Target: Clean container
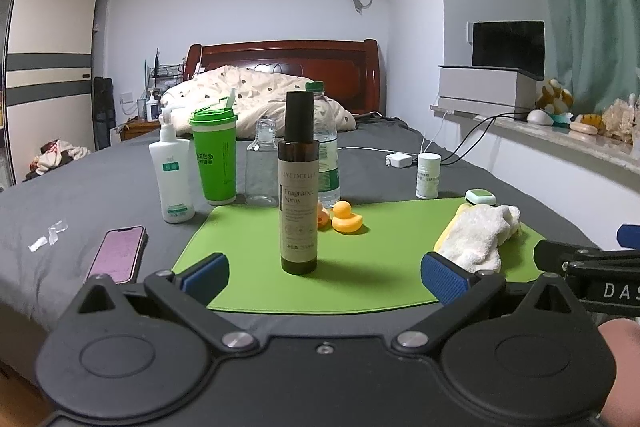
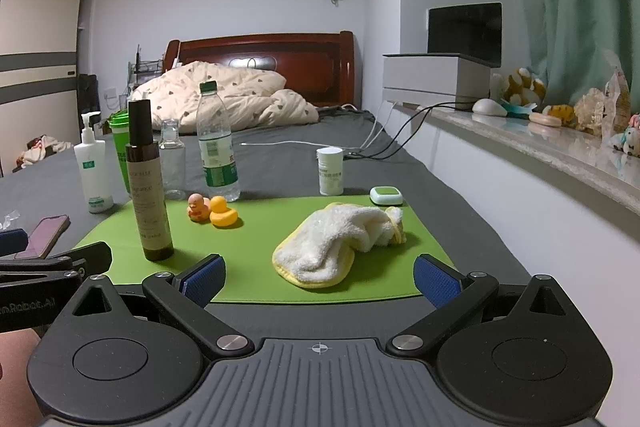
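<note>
A: What writing can you read?

B: The brown spray bottle [image 1: 299, 187] carries "LYCOCELLE" and "Fragrance Spray"; the small print below is too fine. The green tumbler [image 1: 214, 157] shows "LEE" in white letters, the rest turned away. The other gripper's body reads "DAS" in the left view and "mRobot.AI" in the right one. The labels on the white pump bottle [image 1: 173, 171], the water bottle [image 2: 216, 147] and the small white jar [image 2: 330, 171] are unreadable.

A: Where does the spray bottle stand?

B: Upright, dark cap on, on the green mat [image 1: 360, 267], toward its near left part. It sits ahead of the left gripper [image 1: 324, 277], between the lines of the blue pads [image 1: 208, 273], not touched.

A: And the grippers?

B: Both spread wide, holding nothing. The right gripper [image 2: 320, 277] faces the crumpled white cloth with yellow trim [image 2: 332, 247], which lies on the mat's right half, apart from the pads.

A: Open room?

B: Bare mat between bottle and cloth. Two rubber ducks [image 2: 212, 211] sit near the far edge, a small green-topped case [image 2: 386, 195] at the far right corner. A phone [image 1: 116, 253] lies just off the mat's left edge on the grey sheet.

A: Contents?

B: The clear glass bottle [image 1: 262, 167] looks empty. The brown one is too dark to tell.
</note>
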{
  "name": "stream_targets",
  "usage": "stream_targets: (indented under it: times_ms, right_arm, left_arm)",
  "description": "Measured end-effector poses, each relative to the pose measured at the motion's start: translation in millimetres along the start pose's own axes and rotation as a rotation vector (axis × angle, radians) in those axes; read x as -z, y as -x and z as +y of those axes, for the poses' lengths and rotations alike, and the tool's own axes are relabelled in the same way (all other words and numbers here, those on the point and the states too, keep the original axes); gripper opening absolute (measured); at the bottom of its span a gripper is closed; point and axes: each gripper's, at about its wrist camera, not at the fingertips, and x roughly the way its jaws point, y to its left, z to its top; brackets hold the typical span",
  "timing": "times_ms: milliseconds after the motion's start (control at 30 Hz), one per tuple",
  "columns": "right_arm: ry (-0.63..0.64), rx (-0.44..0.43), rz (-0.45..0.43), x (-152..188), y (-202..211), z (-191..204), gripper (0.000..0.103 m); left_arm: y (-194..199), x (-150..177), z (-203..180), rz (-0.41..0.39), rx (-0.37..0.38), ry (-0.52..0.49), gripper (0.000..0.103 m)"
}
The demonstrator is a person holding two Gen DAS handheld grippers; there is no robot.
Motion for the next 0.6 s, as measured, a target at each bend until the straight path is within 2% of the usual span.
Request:
stream_targets:
  times_ms: [600]
  right_arm:
    - [0.013, -0.002, 0.011, 1.2, -2.5, 1.9, 0.101]
  left_arm:
    - [-1.0, -4.0, 2.5, 0.011, -0.004, 0.023, 0.103]
